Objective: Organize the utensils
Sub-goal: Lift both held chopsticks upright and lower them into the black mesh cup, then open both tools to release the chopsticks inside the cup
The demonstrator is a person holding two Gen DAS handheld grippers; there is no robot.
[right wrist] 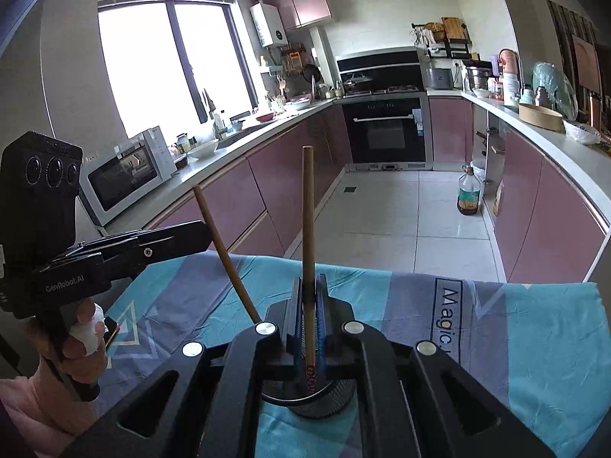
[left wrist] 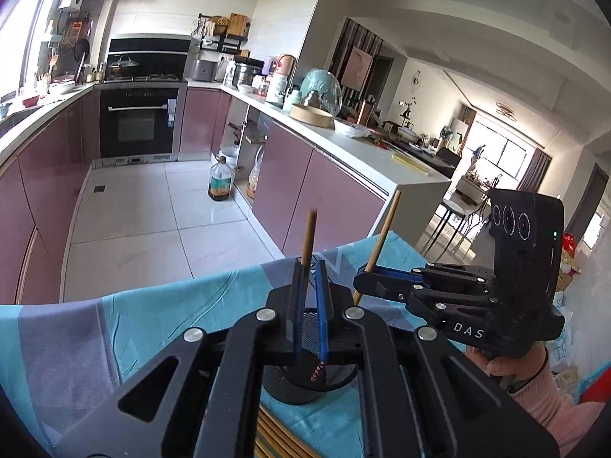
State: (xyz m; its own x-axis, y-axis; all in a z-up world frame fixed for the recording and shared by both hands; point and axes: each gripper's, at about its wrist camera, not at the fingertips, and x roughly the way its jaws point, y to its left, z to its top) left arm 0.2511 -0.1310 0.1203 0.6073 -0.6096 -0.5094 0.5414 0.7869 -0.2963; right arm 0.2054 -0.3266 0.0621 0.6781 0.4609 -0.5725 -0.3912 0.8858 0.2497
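Tabletop (right wrist: 534, 328) under a blue and grey cloth (left wrist: 160, 316) is carrying a black mesh cup (right wrist: 324, 400), which is standing upright near the tools, directly below both wrist cameras.

Left tool (left wrist: 309, 267), seen again from the side at the left of the right wrist view (right wrist: 204, 234), is pinching one chopstick (left wrist: 308, 238) between narrow jaws. That stick's long axis is running nearly vertical, its plain end pointing up and its patterned end (left wrist: 317, 372) pointing down into the cup. In the right wrist view the same stick (right wrist: 221, 244) is leaning, top tilted to the left.

Right tool (right wrist: 310, 280), showing from the side at the right of the left wrist view (left wrist: 361, 280), is likewise closed narrowly on a second chopstick (right wrist: 307, 210). This one is also standing almost upright, blunt end up, decorated tip (right wrist: 311, 376) reaching down into the cup's mouth. From the left wrist it (left wrist: 383, 233) is slanting, top leaning right.

More chopsticks (left wrist: 275, 435) are lying flat on the cloth just beside the cup.
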